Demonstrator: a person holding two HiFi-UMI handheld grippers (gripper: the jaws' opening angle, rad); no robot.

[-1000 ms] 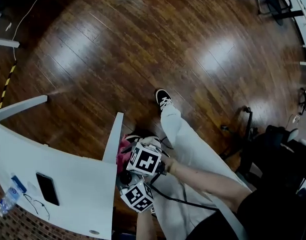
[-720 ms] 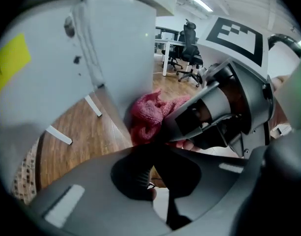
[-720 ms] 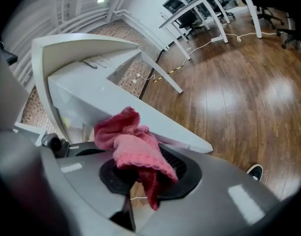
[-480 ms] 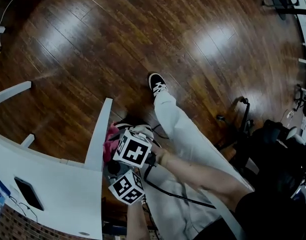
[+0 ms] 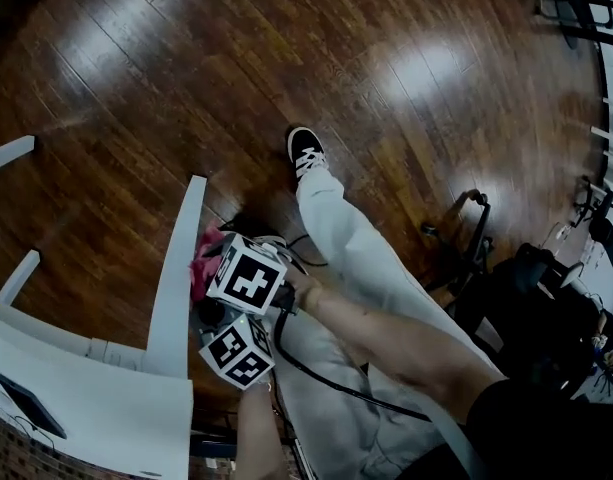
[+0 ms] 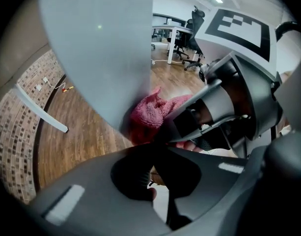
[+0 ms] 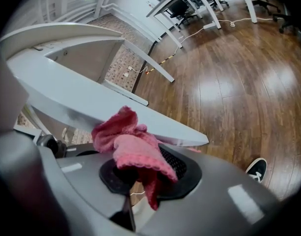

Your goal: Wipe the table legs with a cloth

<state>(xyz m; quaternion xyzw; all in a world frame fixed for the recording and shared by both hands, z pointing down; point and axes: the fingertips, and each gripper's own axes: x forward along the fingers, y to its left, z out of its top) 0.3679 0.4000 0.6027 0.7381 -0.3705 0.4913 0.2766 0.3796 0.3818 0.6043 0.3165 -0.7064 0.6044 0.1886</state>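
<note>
right tongs [image 7: 140, 181] clamped on crumpled pink knitted cloth [image 7: 128, 141] | left tongs [image 6: 157, 144] together, empty, just beside | cloth pressed against slanted white counter leg [image 5: 176, 268], now nearer its foot on the dark wooden floor [image 5: 386, 68] than a second ago | judgement: wipe stroke advancing down this leg; other legs likely remain

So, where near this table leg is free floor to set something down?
Free: the wide wood floor beyond the shoe, and the patch between the table leg and the next white leg. Crowded: between the table leg and the trouser leg, where cloth, right gripper and left gripper sit.
</note>
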